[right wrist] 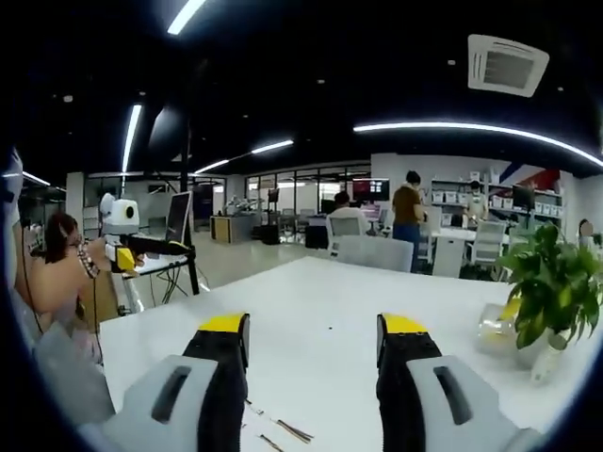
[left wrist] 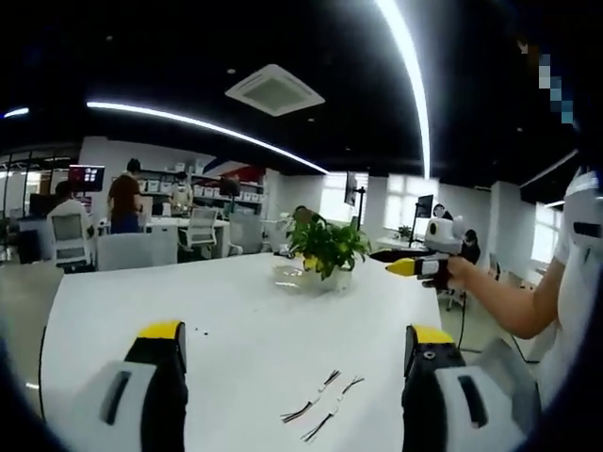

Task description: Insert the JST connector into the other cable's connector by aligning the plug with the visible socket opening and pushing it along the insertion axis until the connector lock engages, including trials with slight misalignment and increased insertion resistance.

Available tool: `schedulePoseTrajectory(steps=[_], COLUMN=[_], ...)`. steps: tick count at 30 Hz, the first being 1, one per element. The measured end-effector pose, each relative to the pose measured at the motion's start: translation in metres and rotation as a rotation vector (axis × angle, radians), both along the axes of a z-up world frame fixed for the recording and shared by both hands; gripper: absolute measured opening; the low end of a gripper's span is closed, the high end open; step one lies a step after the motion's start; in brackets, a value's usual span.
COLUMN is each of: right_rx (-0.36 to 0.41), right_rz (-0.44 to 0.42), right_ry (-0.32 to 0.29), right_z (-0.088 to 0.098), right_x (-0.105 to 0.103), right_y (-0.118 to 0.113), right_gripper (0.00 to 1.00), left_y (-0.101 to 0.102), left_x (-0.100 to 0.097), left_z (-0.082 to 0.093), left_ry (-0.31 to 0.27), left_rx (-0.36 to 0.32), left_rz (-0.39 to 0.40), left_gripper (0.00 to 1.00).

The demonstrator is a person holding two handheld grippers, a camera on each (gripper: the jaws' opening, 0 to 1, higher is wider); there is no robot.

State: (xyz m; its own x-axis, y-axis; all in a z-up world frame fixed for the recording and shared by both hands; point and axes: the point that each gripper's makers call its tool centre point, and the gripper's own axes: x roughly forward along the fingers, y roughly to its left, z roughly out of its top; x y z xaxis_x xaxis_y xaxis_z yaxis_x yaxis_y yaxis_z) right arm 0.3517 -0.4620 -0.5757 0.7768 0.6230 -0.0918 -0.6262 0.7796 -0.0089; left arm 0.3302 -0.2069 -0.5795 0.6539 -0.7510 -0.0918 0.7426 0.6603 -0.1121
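Observation:
Two short dark cables with small pale connectors lie side by side on the white table (left wrist: pixel 236 311): one cable (left wrist: pixel 311 400) and its neighbour (left wrist: pixel 332 414). Both rest near the table's front edge, between my left gripper's jaws and a little towards the right jaw. My left gripper (left wrist: pixel 295 332) hovers above the table, open and holding nothing. In the right gripper view the cable ends (right wrist: pixel 283 430) show low between the jaws of my right gripper (right wrist: pixel 314 325), which is also open and empty. The right gripper (left wrist: pixel 403 264) is seen raised at the table's right side, in a hand.
A potted green plant (left wrist: pixel 330 247) and a clear glass bowl (left wrist: pixel 287 275) stand at the table's far middle. The plant (right wrist: pixel 551 282) also shows at the right. A person's arm (left wrist: pixel 504 301) reaches in from the right. Office chairs, desks and people are beyond the table.

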Motion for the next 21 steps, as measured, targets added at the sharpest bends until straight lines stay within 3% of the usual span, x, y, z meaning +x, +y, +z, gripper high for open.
schedulePoseTrajectory(steps=[6, 12, 21], right_rx=[0.003, -0.022, 0.031], right_rz=[0.046, 0.142, 0.223], right_ry=[-0.027, -0.04, -0.064], right_z=[0.001, -0.005, -0.009], right_x=[0.011, 0.007, 0.006], right_y=[0.008, 0.025, 0.036], right_gripper=[0.52, 0.52, 0.51], left_y=[-0.006, -0.012, -0.03], left_x=[0.011, 0.021, 0.031], left_z=[0.006, 0.014, -0.002], left_ry=[-0.033, -0.068, -0.11], left_rx=[-0.023, -0.108, -0.15], left_rz=[-0.02, -0.034, -0.084], left_gripper=[0.93, 0.92, 0.86])
